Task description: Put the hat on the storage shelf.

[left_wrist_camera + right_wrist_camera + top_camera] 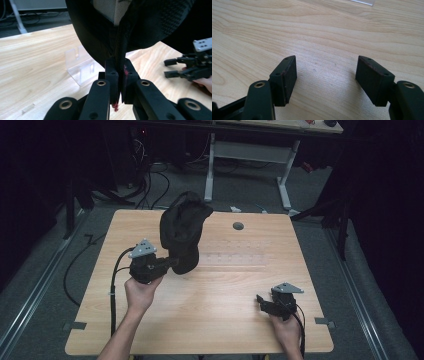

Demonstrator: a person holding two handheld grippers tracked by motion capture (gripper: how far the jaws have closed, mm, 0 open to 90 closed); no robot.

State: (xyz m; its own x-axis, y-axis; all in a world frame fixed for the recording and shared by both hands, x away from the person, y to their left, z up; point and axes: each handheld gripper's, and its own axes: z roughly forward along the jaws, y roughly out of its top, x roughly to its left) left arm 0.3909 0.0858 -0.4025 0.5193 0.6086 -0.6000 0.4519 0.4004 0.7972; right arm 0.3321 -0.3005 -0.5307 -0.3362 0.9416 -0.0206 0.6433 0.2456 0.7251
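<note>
While the left tool [172, 262] clamps the black cap [182, 232] aloft, the right tool [261, 301], at five o'clock, gapes wide; placing it probably comes next.

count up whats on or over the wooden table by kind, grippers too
black fabric cap, held up off the table: 1
clear plastic stand: 1
black two-jaw grippers, left gripper and right gripper: 2
total: 4

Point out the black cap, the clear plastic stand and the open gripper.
black cap [182, 232], high view, on its dark crown.
clear plastic stand [81, 66], left gripper view, on its front wall.
right gripper [325, 81], right gripper view, midway between its open fingertips.
</note>
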